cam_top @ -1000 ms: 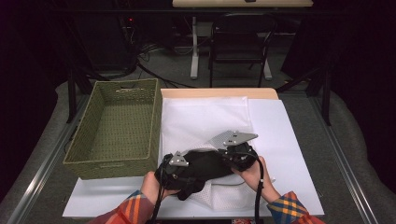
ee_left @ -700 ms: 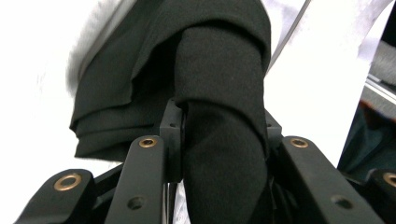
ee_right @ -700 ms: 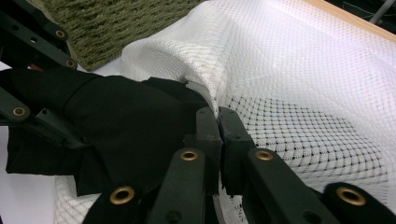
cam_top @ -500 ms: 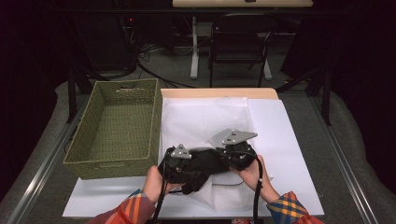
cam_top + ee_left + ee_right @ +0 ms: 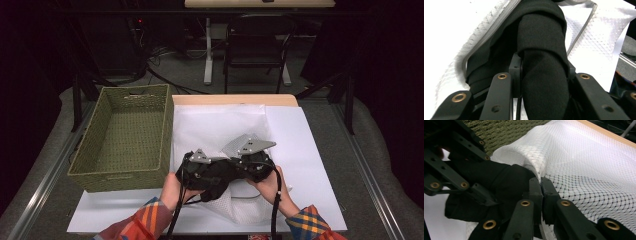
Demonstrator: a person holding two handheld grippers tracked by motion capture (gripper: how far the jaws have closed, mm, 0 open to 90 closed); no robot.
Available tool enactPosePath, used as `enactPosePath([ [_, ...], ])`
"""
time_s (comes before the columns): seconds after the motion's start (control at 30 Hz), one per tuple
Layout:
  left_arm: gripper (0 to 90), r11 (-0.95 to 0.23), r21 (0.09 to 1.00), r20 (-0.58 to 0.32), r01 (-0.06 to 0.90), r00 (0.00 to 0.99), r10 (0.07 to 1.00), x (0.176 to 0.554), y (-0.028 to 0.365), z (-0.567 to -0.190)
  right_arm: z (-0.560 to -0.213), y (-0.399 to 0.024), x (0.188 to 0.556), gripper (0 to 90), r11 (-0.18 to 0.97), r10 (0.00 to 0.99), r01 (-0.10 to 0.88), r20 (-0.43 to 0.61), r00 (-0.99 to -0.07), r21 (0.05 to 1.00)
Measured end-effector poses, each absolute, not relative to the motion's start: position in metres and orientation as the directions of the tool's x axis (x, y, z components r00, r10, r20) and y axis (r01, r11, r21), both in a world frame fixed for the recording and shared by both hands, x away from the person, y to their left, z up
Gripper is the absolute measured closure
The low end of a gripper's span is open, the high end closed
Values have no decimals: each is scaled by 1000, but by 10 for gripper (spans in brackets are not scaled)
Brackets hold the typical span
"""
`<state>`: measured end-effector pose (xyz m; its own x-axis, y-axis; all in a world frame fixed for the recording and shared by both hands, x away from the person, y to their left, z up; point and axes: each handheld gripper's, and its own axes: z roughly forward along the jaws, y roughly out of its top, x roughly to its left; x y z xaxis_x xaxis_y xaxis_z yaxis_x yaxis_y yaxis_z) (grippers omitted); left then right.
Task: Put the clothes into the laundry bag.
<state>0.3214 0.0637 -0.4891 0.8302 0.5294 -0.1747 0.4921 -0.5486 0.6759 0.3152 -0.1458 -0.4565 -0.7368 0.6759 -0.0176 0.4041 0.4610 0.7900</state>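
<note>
While clamped, black cloth (image 5: 541, 65) fills left claw (image 5: 544, 75) — mid-jaws.

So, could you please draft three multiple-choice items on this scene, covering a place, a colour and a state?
1. Where is the woven basket?
A. left of the white mesh bag
B. on top of it
C. right of it

2. What colour is the garment?
A. red
B. black
C. yellow

3. How is the left hand-held gripper?
A. shut on nothing
B. open, far from anything
C. shut on the garment

Answers:
1 A: the high view shows it on the left.
2 B: it is plainly black.
3 C: its jaws squeeze the rolled cloth.
</note>
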Motion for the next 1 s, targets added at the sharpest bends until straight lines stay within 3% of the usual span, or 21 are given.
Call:
enactPosePath([
  [0.5, 608, -520, 692, -166, 501, 811, 561, 341, 51, -507, -456, -145, 313, 885, 461, 672, 403, -14, -741, 791],
  [0.73, 365, -577, 634, -144, 514, 812, 565, 338, 50, -513, -458, -145, 312, 885, 469, 668, 409, -11, -744, 783],
  [1.0, 282, -588, 629, -130, 509, 814, 567, 324, 64, -504, -459, -147, 313, 885, 465, 671, 413, -7, -742, 783],
])
